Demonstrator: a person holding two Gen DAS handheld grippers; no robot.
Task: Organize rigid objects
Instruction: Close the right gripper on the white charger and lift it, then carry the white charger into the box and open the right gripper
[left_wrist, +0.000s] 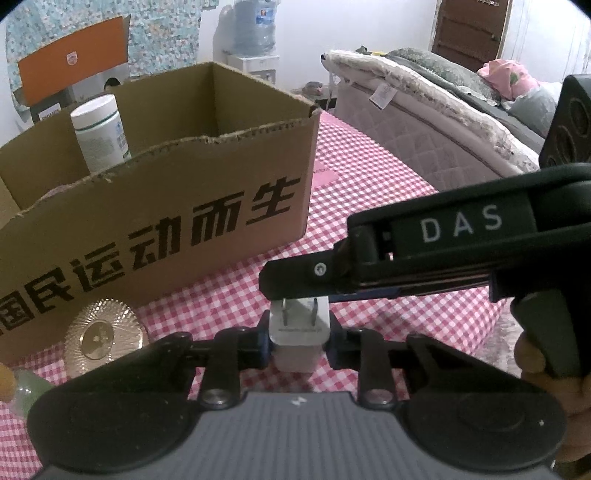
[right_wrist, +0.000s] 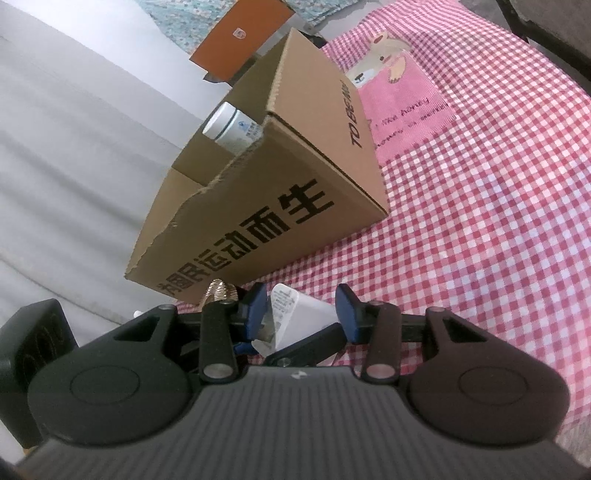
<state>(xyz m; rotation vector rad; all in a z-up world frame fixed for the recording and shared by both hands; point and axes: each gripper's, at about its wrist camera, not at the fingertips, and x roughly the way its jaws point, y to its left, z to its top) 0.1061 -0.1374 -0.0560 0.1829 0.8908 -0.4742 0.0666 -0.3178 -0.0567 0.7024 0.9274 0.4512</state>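
My left gripper (left_wrist: 298, 341) is shut on a white plug adapter (left_wrist: 298, 334), prongs pointing forward, just above the checked tablecloth. My right gripper (right_wrist: 301, 314) straddles the same adapter (right_wrist: 295, 314); its blue pads (right_wrist: 347, 308) stand apart around it, and in the left wrist view one black finger (left_wrist: 295, 280) lies across the prongs. An open cardboard box (left_wrist: 155, 221) stands just ahead, also in the right wrist view (right_wrist: 295, 166), with a white bottle (left_wrist: 101, 133) upright inside.
A gold ribbed disc (left_wrist: 105, 334) lies against the box front at the left. A pale green object (left_wrist: 26, 391) sits at the far left edge. A pink cloth (right_wrist: 402, 107) lies right of the box. A bed (left_wrist: 424, 122) stands beyond the table.
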